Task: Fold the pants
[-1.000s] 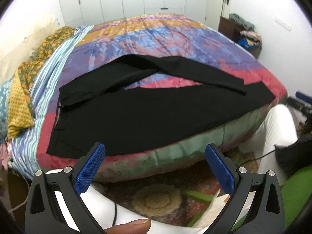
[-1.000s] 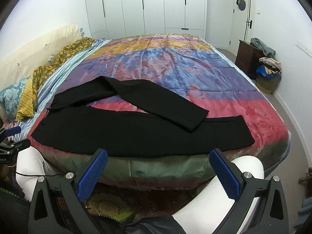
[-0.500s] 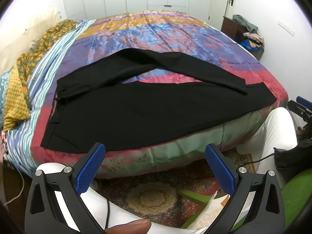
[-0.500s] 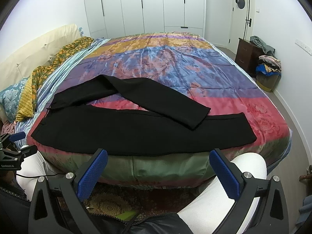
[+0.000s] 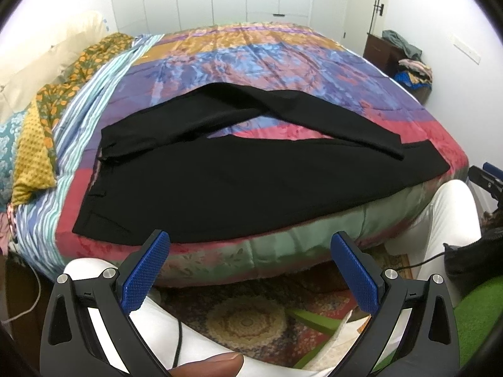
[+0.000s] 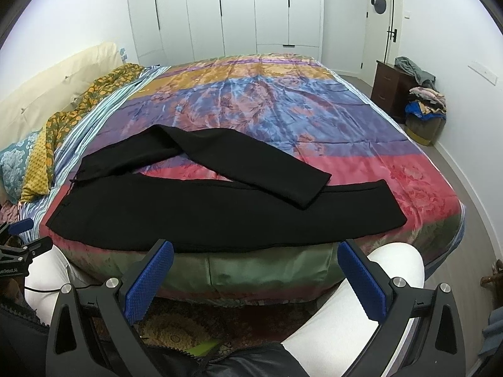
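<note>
Nearest you, your left gripper (image 5: 250, 270) hung with its blue-padded fingers (image 5: 146, 271) spread wide apart and nothing between them, held off the near edge of the bed (image 5: 251, 251) above a patterned rug (image 5: 248, 320). A fingertip (image 5: 217, 363) showed at the bottom of that view, and your white-trousered knees (image 5: 446, 220) sat to either side. Your right gripper (image 6: 254, 276) was the same: pads (image 6: 149, 279) well apart, empty, hovering short of the bed's green side panel (image 6: 267, 270). In the right wrist view the other gripper's tip peeked in at the left edge.

Just beyond the grippers, the black pants (image 6: 195, 201) lay on the multicoloured quilt (image 6: 267, 103), close to the near edge. The waistband (image 5: 94, 201) was at the left. One leg ran flat and straight along the edge toward the right. The other leg (image 6: 251, 160) angled away from the waist, then doubled back, its hem lying across the straight leg near the right end.

Further left, a yellow floral cloth (image 6: 81, 106) and a cream headboard (image 6: 47, 88) lined the bed's side. At the far right stood a dark nightstand (image 6: 388, 84) with heaped clothes (image 6: 426, 100) beside it, and white wardrobe doors (image 6: 239, 12) filled the back wall.
</note>
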A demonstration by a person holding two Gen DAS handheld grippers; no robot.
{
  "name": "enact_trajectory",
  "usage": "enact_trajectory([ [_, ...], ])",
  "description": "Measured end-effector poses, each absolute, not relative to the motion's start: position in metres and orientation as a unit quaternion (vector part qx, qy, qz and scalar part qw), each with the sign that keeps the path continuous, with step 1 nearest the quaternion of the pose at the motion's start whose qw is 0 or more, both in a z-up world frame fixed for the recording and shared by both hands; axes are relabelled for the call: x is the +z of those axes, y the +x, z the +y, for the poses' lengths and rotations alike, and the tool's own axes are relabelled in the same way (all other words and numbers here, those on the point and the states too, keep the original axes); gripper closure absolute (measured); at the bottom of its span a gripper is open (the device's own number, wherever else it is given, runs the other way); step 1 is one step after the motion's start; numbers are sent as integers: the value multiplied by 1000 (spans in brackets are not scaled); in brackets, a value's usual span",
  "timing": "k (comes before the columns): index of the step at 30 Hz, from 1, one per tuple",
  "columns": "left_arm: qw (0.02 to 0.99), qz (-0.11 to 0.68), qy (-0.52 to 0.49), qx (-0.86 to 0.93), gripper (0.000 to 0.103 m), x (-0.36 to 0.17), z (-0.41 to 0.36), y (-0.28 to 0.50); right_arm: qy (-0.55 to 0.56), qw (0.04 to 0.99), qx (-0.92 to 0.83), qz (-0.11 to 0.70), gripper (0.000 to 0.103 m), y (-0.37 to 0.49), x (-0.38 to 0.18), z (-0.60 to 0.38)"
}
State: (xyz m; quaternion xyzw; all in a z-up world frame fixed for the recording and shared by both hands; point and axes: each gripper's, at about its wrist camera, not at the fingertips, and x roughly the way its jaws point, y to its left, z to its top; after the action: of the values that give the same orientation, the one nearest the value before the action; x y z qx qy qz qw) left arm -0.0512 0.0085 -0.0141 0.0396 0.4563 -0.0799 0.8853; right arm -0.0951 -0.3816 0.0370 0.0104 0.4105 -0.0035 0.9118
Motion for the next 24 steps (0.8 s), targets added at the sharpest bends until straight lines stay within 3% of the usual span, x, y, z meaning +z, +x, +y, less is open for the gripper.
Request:
enact_trajectory([
  [24,888,452,45,-73,1,-8,6,-55,24,910,2,415,0,-95,35,-385],
])
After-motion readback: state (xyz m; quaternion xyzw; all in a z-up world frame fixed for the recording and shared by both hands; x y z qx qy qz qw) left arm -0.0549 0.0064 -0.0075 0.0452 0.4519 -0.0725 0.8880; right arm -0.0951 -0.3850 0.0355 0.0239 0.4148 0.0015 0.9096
